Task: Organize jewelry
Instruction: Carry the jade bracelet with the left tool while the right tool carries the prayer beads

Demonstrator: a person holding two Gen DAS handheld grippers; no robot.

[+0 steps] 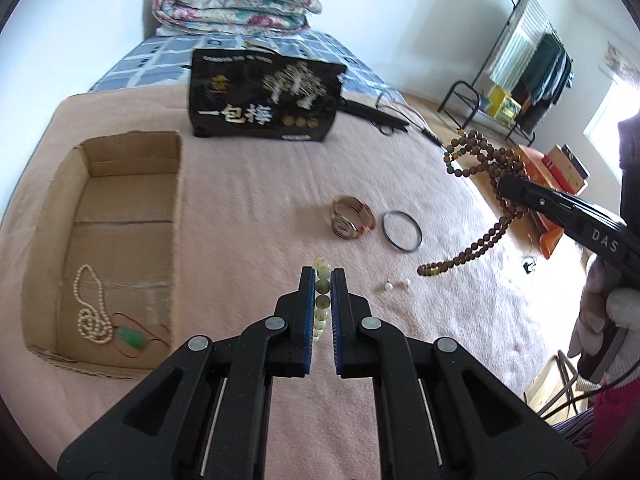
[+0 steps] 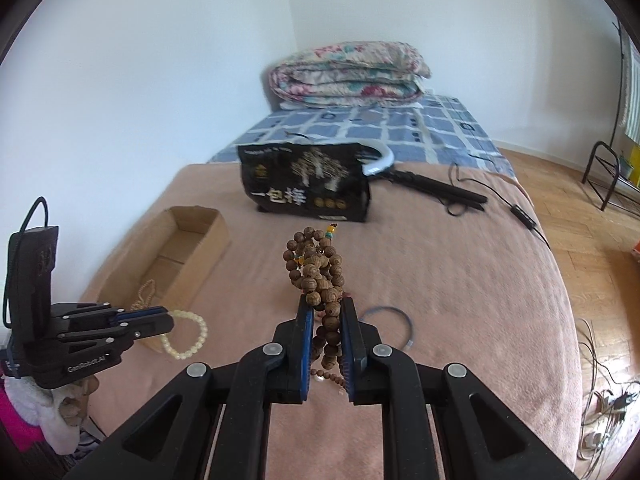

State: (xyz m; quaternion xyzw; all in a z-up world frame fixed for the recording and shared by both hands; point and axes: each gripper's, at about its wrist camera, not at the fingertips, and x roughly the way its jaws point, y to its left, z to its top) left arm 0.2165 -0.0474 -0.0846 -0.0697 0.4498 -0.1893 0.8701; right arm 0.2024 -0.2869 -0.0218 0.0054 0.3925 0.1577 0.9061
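Two grippers are recorded, each of matte black plastic with blue ribbed pads. One pale bead bracelet [image 1: 322, 300], of round, glossy cream-green beads, is pinched between the narrowed jaws of the left gripper [image 1: 322, 278] and held above the pink blanket [image 1: 248, 208]; seen from the right wrist, its loop [image 2: 188, 334] hangs from the left gripper [image 2: 166, 322]. One long strand of wooden beads [image 2: 320, 276], brown with visible grain, plus a few yellow and teal accent beads, is clamped in several bunched loops by the right gripper [image 2: 326, 308]; from the left wrist view, the strand [image 1: 486, 168] is seen dangling clear of the blanket from the right gripper [image 1: 502, 184].

One open cardboard box [image 1: 176, 216], rectangular and corrugated, is noted on the blanket to the left. Two items are counted inside: one white pearl necklace [image 1: 93, 308] in a loose heap and one green pendant [image 1: 130, 336] on a red cord, touching each other.

Four loose pieces are counted on the fuzzy blanket: one gold-toned watch [image 1: 352, 222] with a curled band, one thin dark bangle [image 1: 401, 231] just beside it, and two small round pearls [image 1: 397, 285] near the dangling strand's lower end.

One glossy black bag [image 1: 264, 98] with gold print stands behind, upright.
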